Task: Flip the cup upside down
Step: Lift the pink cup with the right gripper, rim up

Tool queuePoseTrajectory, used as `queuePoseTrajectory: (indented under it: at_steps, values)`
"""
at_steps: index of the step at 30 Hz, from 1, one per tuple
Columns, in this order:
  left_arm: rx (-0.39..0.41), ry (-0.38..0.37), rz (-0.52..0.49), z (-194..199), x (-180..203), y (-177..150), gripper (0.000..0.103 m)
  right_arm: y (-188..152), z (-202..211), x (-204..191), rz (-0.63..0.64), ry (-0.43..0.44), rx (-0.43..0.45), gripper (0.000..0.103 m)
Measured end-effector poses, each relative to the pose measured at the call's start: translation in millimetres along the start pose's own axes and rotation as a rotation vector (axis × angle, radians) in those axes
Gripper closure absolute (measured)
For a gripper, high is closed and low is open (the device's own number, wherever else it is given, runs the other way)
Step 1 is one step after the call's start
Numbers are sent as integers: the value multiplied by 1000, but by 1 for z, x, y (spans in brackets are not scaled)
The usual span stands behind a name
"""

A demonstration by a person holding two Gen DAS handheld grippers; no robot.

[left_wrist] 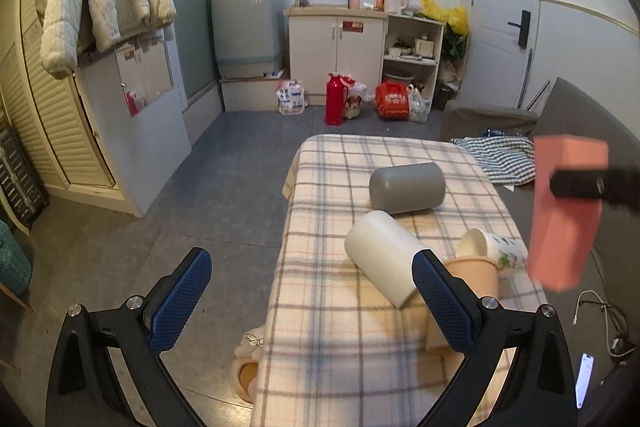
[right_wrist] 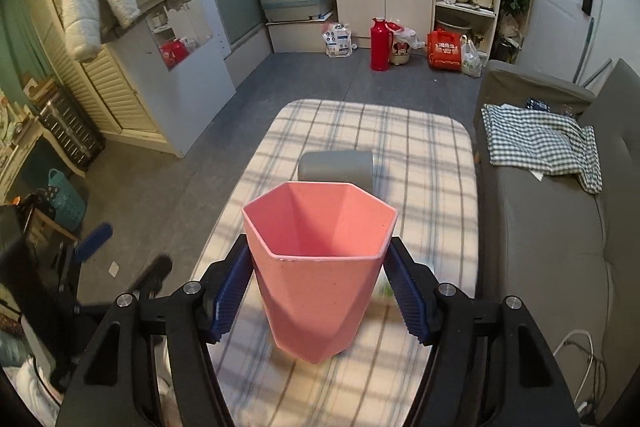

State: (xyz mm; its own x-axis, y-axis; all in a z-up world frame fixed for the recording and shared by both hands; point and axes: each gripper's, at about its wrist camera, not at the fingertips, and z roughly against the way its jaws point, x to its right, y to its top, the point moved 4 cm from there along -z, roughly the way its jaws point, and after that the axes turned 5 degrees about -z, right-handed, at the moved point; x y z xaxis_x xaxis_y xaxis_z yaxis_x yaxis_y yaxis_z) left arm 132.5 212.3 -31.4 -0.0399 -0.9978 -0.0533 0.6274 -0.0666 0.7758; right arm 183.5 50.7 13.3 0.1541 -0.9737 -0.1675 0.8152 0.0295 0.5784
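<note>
My right gripper [right_wrist: 318,287] is shut on a pink hexagonal cup [right_wrist: 320,267], held upright with its mouth up above the plaid-covered table [right_wrist: 420,155]. The pink cup also shows in the left wrist view [left_wrist: 566,211], raised at the right. My left gripper [left_wrist: 312,291] is open and empty over the table's near left edge. A white cup [left_wrist: 386,261] and a grey cup [left_wrist: 407,187] lie on their sides on the table. A beige cup [left_wrist: 474,277] and a white printed cup [left_wrist: 494,249] sit behind my left gripper's right finger.
A grey sofa [right_wrist: 552,227] with a checked cloth [right_wrist: 544,143] runs along the table's right side. Cables and a phone [left_wrist: 585,379] lie at the right. The floor left of the table holds a red thermos [left_wrist: 335,99], bags and cabinets farther back.
</note>
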Motion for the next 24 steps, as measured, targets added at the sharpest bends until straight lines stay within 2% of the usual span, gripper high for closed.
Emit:
queuePoseTrajectory:
  at_steps: [6, 13, 19, 24]
  values:
    - [-7, -23, 5, 20, 11, -33, 0, -71, 4, -2, -18, -2, -62, 37]
    - [-40, -16, -16, 23, 5, -69, 0, -135, -33, -9, -59, 8, -176, 37]
    - [-77, -15, 23, 14, -10, -86, 0, -158, -75, -7, -114, 2, -272, 37]
    - [-98, -17, 29, 6, -14, -92, 0, -157, -95, 4, -179, 6, -293, 37]
